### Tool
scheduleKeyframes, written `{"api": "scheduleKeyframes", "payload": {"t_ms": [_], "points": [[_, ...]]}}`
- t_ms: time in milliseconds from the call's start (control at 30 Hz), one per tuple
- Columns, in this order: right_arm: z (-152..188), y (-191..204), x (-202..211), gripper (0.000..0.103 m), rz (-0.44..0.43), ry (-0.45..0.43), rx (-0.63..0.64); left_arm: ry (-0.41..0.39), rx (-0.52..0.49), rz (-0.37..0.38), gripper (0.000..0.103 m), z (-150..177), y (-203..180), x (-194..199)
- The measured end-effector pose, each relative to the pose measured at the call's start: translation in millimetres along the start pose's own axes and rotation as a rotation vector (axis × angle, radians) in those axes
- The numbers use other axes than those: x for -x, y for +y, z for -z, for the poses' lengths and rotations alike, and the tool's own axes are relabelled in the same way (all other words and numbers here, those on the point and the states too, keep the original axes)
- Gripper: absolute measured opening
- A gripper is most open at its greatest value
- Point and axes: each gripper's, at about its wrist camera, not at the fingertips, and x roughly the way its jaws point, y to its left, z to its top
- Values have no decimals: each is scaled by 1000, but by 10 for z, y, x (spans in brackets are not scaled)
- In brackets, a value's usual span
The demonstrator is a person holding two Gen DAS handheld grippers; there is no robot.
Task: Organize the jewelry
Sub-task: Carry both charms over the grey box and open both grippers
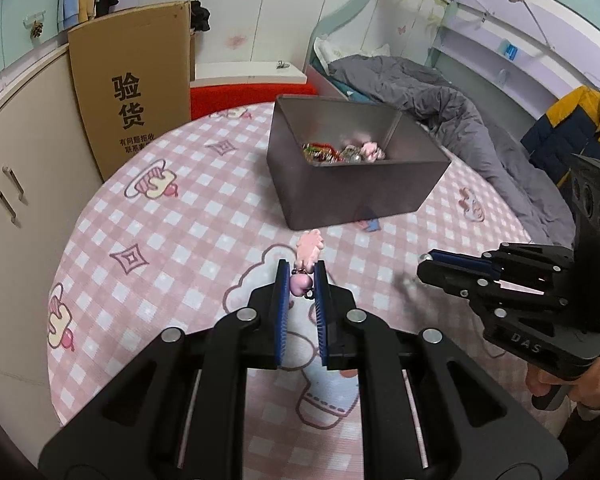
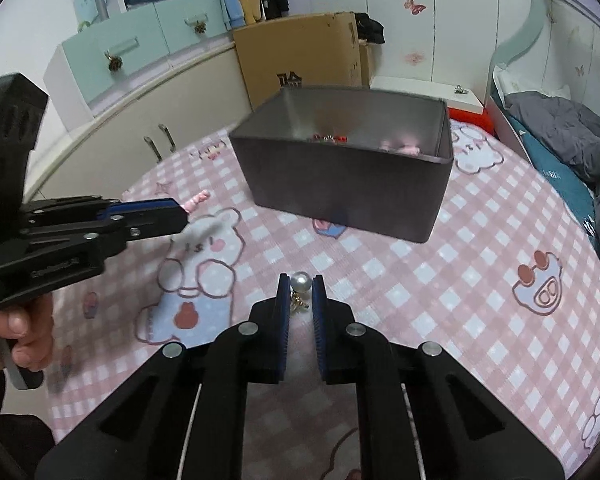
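Observation:
A dark grey box stands on the pink checked tablecloth and holds several colourful trinkets. It also shows in the right wrist view. My left gripper is shut on a pink charm, whose pink pendant sticks out past the fingertips, above the cloth in front of the box. My right gripper is shut on a pearl earring with a small gold part below it. Each gripper shows in the other's view: the right one and the left one.
A cardboard box leans against beige cabinets at the back left. A bed with a grey duvet lies to the right of the round table. A red item sits behind the table.

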Motion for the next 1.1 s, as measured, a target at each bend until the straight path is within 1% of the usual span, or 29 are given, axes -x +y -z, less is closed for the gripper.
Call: {"api": "scheduleKeyframes", "payload": {"t_ms": [100, 200, 367, 433, 533, 600, 700, 767, 867, 933, 967, 1000, 1033, 1067, 1100], "points": [[-118, 13, 193, 10, -15, -40, 3, -29, -6, 6, 12, -87, -33, 122], [-304, 8, 419, 10, -37, -94, 4, -65, -18, 16, 12, -220, -78, 267], [-736, -69, 803, 10, -53, -200, 14, -154, -55, 40, 12, -592, -186, 539], [-891, -106, 887, 10, -44, -225, 26, -188, -73, 43, 12, -768, -235, 606], [-1087, -150, 952, 10, -28, -246, 37, -218, -89, 55, 12, -1007, -287, 651], [-1195, -203, 943, 10, -23, -245, 31, -221, -89, 63, 12, -1124, -312, 631], [-1328, -298, 817, 10, -22, -224, 7, -211, -78, 79, 12, -1271, -340, 548], [-1370, -353, 659, 10, -15, -185, -19, -194, -75, 83, 12, -1336, -364, 457], [-1384, -457, 396, 10, -27, -124, -65, -136, -61, 102, 12, -1396, -375, 259], [-1371, -532, 214, 11, -21, -82, -98, -85, -55, 104, 14, -1405, -358, 98], [-1365, -579, 131, 12, -17, -59, -123, -48, -70, 85, 18, -1411, -376, -12], [-1353, -622, 71, 19, -13, -42, -147, -27, -83, 48, 48, -1413, -387, -88], [-1325, -671, 28, 29, -9, -38, -176, -23, -88, 22, 90, -1415, -383, -118], [-1301, -716, 9, 39, -11, -38, -205, -64, -79, -9, 98, -1401, -360, -102], [-1276, -760, 9, 68, -9, -42, -232, -95, -71, -29, 97, -1392, -337, -73]]}}
